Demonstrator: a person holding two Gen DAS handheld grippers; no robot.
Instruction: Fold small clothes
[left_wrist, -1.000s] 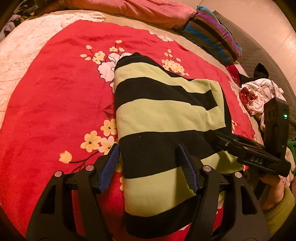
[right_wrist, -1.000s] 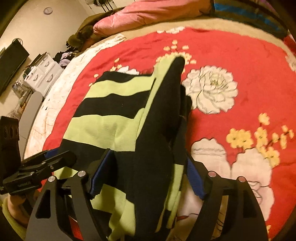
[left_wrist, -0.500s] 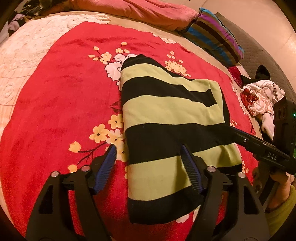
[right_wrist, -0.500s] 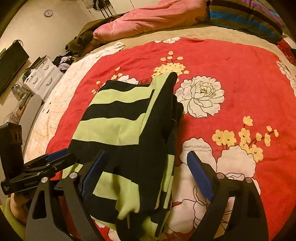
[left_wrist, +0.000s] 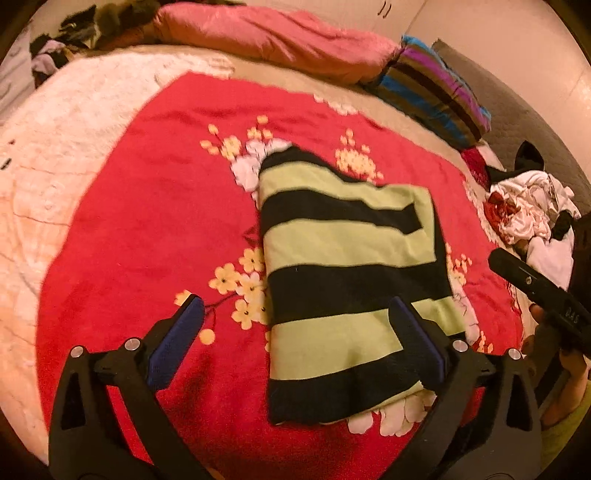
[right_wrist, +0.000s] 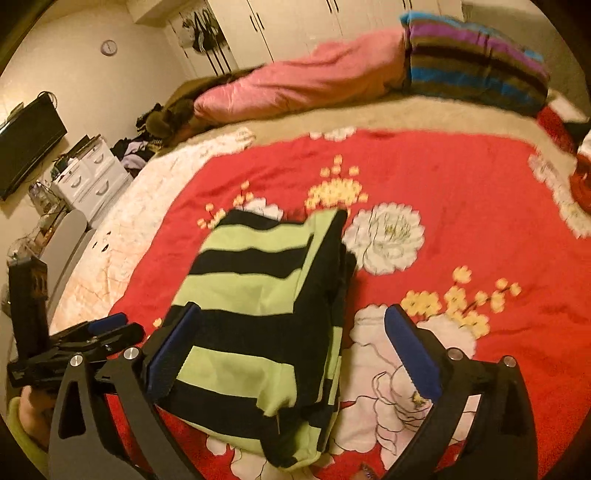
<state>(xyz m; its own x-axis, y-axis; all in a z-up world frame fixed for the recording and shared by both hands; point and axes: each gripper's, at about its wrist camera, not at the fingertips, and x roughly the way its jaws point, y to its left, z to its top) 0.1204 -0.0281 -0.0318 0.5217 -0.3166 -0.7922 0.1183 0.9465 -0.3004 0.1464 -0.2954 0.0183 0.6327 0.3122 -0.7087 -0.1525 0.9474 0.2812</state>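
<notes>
Both grippers — left gripper (left_wrist: 295, 334), right gripper (right_wrist: 291, 332) — have let go of the sweater (left_wrist: 347, 280), jaws opening.

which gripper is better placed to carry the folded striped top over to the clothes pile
Right, probably. The right gripper, jaws opening and empty, hangs over the striped top's edge nearest the clothes pile. The left gripper, also opening, sits at the far edge.

Bed (left_wrist: 92, 122) under red floral blanket (left_wrist: 155, 221), folded green-black striped garment (left_wrist: 343, 280), pink pillow (left_wrist: 280, 40), clothes heap (left_wrist: 532, 218)
</notes>
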